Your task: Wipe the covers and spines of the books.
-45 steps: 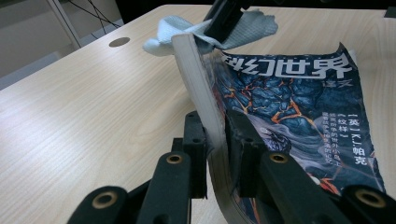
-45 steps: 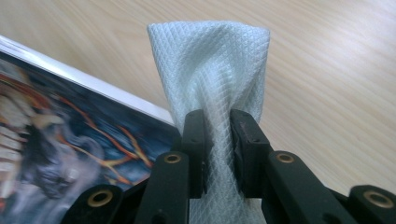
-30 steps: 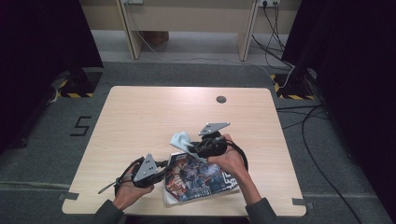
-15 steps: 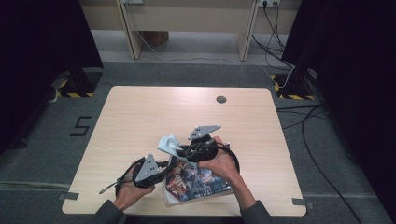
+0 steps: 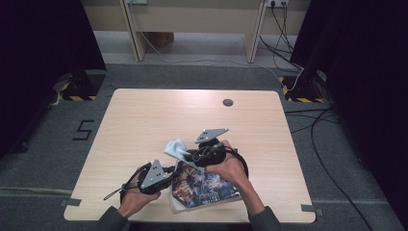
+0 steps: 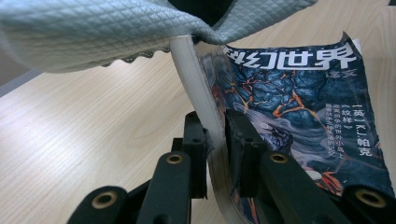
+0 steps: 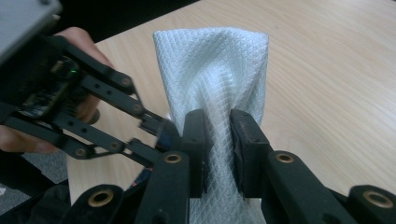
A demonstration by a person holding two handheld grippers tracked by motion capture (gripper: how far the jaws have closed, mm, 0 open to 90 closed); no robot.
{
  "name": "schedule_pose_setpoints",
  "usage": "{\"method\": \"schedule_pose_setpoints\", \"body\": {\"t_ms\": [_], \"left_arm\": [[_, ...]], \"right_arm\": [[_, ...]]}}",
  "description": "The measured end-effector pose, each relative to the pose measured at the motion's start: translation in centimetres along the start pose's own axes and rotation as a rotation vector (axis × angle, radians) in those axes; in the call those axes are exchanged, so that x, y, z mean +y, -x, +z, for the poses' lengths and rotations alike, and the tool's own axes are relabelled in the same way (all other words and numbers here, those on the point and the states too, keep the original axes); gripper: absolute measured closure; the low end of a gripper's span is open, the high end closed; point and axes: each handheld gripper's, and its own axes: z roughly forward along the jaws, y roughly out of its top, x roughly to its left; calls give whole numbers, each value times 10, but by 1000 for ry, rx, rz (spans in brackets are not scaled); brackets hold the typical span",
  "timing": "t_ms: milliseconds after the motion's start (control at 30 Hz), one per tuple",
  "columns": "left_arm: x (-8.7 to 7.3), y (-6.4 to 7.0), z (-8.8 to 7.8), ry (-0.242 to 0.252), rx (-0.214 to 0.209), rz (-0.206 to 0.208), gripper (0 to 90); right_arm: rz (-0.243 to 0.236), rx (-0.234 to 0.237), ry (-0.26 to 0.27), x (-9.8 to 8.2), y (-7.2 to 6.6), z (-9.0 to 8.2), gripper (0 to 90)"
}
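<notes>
A magazine (image 5: 204, 188) with a dark blue illustrated cover lies at the table's front edge, its left edge lifted. My left gripper (image 5: 174, 171) is shut on that edge; in the left gripper view the spine (image 6: 198, 100) runs up between the two jaws, cover (image 6: 299, 98) to the right. A pale grey-white waffle cloth (image 5: 177, 149) hangs above the magazine. My right gripper (image 5: 195, 156) is shut on the cloth (image 7: 217, 70), which bunches between its pads (image 7: 245, 140). In the right gripper view the left gripper's black linkage and the hand holding it show at left.
The light wooden table (image 5: 144, 120) has a round dark cable hole (image 5: 228, 102) near its far edge. Grey carpet surrounds the table, with cables and black stands at the right and left. A desk frame stands beyond the table.
The right gripper with the cloth has shifted a little to the left, toward the left gripper. The left gripper holds its place on the magazine.
</notes>
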Motion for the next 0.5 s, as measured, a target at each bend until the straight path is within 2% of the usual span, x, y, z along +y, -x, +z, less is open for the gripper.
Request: {"method": "schedule_pose_setpoints", "body": {"t_ms": [133,167,267,333,500], "left_arm": [[0,0,0,-1,-1,4,787],[0,1,0,-2,-5,9,787],[2,3,-1,-5,-3,33,790],[2,3,0,-7,-2,27,790],[1,2,0,-12,0,16,790]], "right_arm": [[50,-40,-14,-9,20,-3,770],[75,-48,-17,-12,26,-4,770],[116,-103,-33,-21,44,-6,771],[153,-125,-40,-28,54,-7,773],[165,-187,-67,-37,67,-10,774]]}}
